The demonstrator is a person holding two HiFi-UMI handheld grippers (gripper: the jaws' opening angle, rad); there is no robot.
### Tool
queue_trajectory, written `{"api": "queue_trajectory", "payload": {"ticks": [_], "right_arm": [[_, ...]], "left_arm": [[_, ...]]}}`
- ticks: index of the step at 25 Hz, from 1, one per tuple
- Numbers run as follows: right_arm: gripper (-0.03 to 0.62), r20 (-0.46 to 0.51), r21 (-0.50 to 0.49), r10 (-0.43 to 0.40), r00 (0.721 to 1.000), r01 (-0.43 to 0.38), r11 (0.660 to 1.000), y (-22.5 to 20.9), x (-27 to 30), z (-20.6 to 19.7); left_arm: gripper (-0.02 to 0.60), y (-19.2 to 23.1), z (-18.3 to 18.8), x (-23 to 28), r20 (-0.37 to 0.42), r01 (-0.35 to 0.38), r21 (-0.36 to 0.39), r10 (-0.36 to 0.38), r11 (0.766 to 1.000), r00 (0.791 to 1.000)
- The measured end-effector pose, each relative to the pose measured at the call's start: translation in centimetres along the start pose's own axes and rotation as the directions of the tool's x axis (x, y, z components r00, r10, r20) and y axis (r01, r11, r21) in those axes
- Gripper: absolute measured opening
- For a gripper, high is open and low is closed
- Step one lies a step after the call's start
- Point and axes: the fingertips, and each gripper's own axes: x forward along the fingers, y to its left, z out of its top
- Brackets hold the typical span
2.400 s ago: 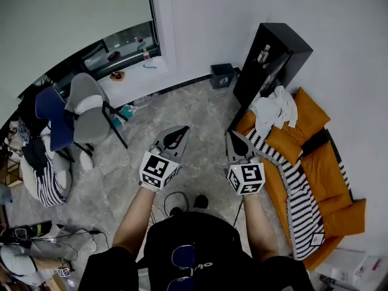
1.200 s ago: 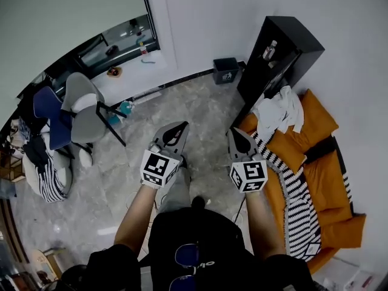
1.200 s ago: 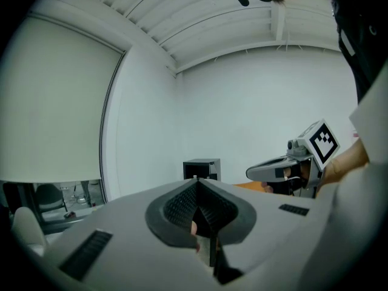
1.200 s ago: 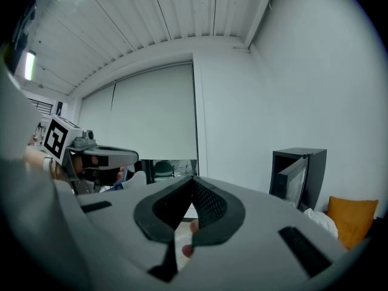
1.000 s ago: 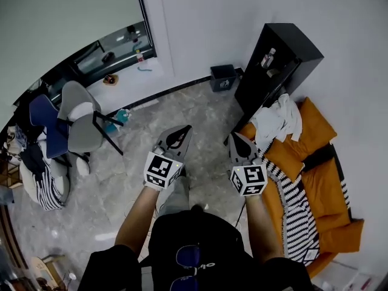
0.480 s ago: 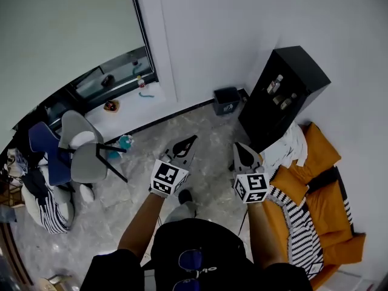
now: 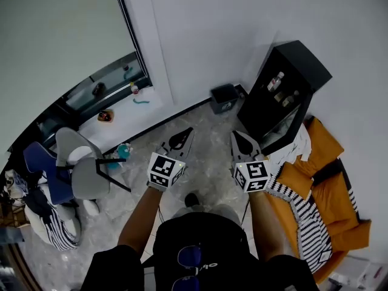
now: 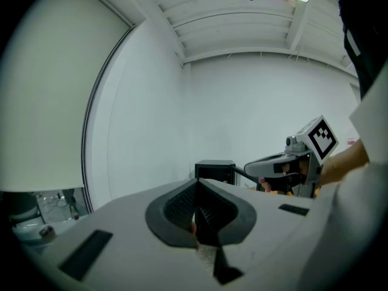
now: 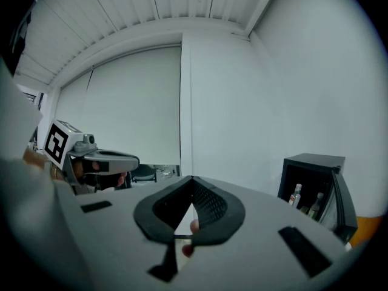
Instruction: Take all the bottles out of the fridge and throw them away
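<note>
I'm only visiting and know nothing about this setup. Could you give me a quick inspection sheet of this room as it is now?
Surface: grey stone floor.
Job's things: black fridge, door open, bottles upright on its shelves; dark bin against the wall beside it.
Clutter: white cloth and striped cloth on the orange sofa; small items on the window ledge.
Grippers: left gripper and right gripper both shut, empty, held out ahead.
Cables: nothing seen.
Surroundings: white walls, large window, grey chair at left.
</note>
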Motion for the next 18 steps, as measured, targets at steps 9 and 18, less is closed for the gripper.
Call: {"api": "queue_trajectory", "payload": {"ticks": [9,18], "right_arm": [[0.002,-0.021,-0.003,-0.015,1.0,0.015,1.0,-1.1,5.7,0.1],[0.002,-0.028,0.029,-0.062,0.998,0.062,0.998,-8.0,13.4,-0.4]], "left_arm": [[0.002,4.1,-1.2,4.0,-0.001,0.033,-0.017,-0.033,0.999,0.999],[0.002,8.8,-2.2,13.8,-0.029,0.082,-0.011,-0.082,0.997,0.996]]}}
